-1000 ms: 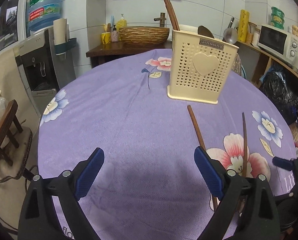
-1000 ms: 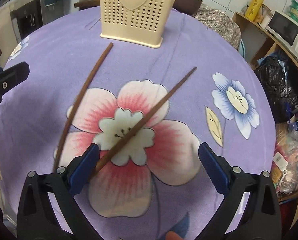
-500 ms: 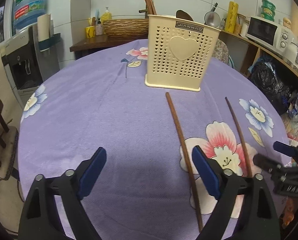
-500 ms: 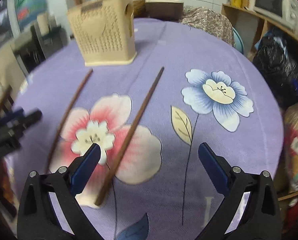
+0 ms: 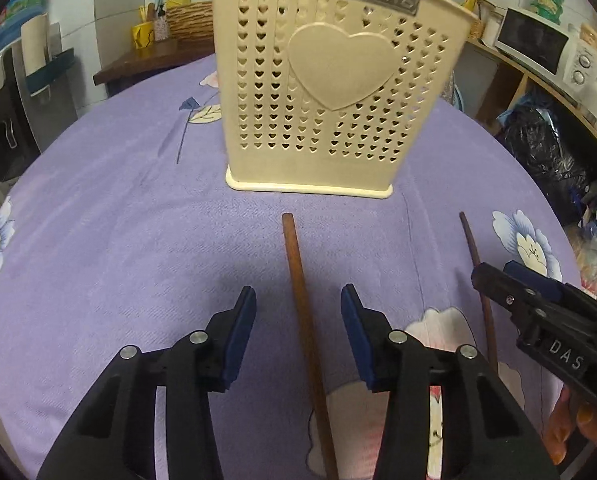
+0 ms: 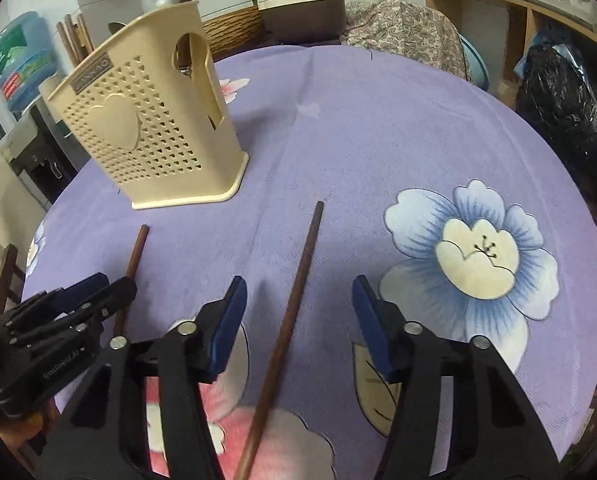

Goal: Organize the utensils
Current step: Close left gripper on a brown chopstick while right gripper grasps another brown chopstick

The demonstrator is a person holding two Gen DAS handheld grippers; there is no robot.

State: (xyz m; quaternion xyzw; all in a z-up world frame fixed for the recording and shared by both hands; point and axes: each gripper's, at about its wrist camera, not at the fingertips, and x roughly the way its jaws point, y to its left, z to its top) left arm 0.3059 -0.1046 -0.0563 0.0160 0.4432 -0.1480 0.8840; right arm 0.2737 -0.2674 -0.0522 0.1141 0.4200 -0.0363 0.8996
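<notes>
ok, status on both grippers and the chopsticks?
Left gripper, right gripper: jaws closing, each straddling one chopstick, no contact yet. Holder ahead, path clear.

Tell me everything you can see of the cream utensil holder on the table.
The cream utensil holder looks like plastic: heart-shaped perforations, a raised heart on its front, a nameplate near the rim, a flared base. A tall slot cuts its side wall. It stands upright on the purple tablecloth, beyond both chopsticks, touching neither. Dark handles rise behind its rim.

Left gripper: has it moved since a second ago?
Yes. The left gripper has come closer to the cream utensil holder and now straddles a chopstick, its jaws closing but not yet touching it.
</notes>
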